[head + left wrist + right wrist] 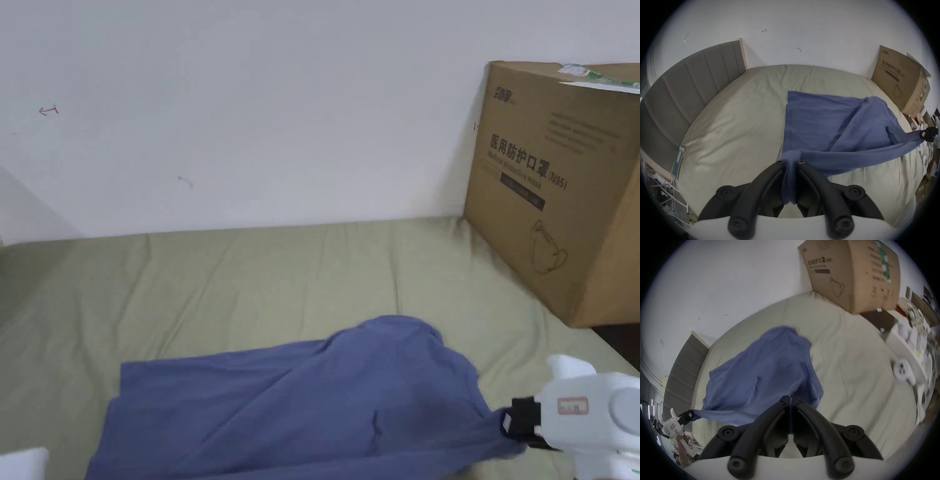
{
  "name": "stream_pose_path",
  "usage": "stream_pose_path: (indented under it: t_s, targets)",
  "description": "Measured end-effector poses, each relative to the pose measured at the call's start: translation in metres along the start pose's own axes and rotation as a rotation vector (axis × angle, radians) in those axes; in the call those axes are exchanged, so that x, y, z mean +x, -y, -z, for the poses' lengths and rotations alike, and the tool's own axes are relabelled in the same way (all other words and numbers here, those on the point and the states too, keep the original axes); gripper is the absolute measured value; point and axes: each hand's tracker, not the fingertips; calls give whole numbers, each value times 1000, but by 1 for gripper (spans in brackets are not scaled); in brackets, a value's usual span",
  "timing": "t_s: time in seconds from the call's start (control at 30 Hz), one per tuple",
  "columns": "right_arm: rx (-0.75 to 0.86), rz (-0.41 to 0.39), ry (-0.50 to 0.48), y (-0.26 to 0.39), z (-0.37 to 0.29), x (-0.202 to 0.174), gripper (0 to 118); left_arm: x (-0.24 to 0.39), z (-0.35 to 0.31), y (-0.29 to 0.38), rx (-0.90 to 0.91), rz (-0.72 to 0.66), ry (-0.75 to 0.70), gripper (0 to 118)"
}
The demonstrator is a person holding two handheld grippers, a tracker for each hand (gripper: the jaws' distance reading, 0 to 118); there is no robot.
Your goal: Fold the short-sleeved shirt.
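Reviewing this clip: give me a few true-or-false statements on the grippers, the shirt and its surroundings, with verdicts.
1. The left hand-held gripper is shut on the blue shirt. True.
2. The right hand-held gripper is open and clear of the shirt. False: its jaws are closed on the fabric.
3. The shirt lies on a bed sheet. True.
4. A cardboard box sits on top of the shirt. False: it stands apart, by the wall.
5. The shirt is already folded into a neat square. False: it is stretched between both grippers.
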Motion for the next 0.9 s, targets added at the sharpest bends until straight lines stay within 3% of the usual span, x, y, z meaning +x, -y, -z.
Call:
stream_pose_path:
  t_s: [0.07, 0.13, 0.43, 0.47, 0.5, 0.53, 0.57, 0.6, 0.63, 0.83, 0.87, 0.9]
  targets:
    - [-23, -3, -14, 39, -22, 14, 2, -5, -25, 29, -27, 1, 22, 6]
    - [-76, -38, 36, 73, -36, 30, 2, -11, -49, 58, -28, -30, 39, 6]
    - [-118, 19, 10, 154, -64, 60, 2, -20, -85, 116, -40, -28, 8, 7]
    - [-110, 17, 25, 155, -62, 60, 2, -20, -84, 117, -41, -32, 12, 13]
    - [-97, 17, 25, 157, -60, 60, 4, -18, -83, 117, -58, -40, 7, 28]
    - [-84, 15, 17, 157, -59, 59, 17, -16, -83, 118, -78, -45, -8, 46]
    - [-83, 10, 18, 155, -59, 57, 40, -14, -85, 119, -81, -46, -14, 67]
    - [-82, -10, 35, 153, -60, 52, 72, -14, -87, 121, -84, -48, -12, 85]
    - [-76, -44, 64, 153, -62, 47, 80, -16, -90, 122, -88, -54, -1, 89]
    - [19, -197, 23, 152, -100, 16, 78, -27, -134, 124, -5, -140, 23, 87]
    - [35, -213, -1, 156, -106, 10, 75, -29, -141, 125, 8, -163, 53, 84]
    - [39, -219, -14, 160, -112, 6, 57, -30, -146, 126, 13, -174, 88, 67]
